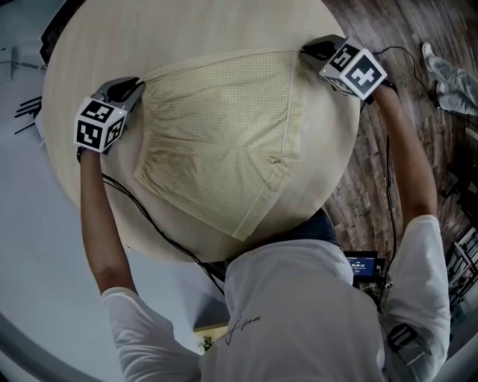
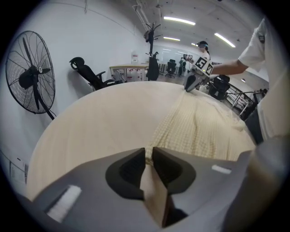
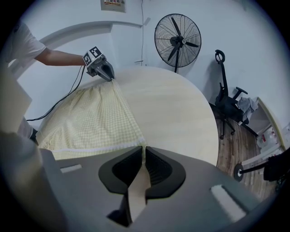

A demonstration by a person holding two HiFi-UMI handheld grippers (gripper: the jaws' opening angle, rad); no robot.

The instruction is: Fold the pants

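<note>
We're up on the head, staring steeply down at the round table (image 1: 224,22), close enough that our own shoulders fill the bottom of the frame. Over to the camera on the left gripper (image 1: 138,86): low, skimming the tabletop, its own jaws huge at bottom centre, the right gripper (image 2: 187,88) small at upper right. Across to the other gripper view: same low angle from the opposite edge, with the left gripper small at upper left. All three views share the pants (image 1: 216,142) and the tabletop.
</note>
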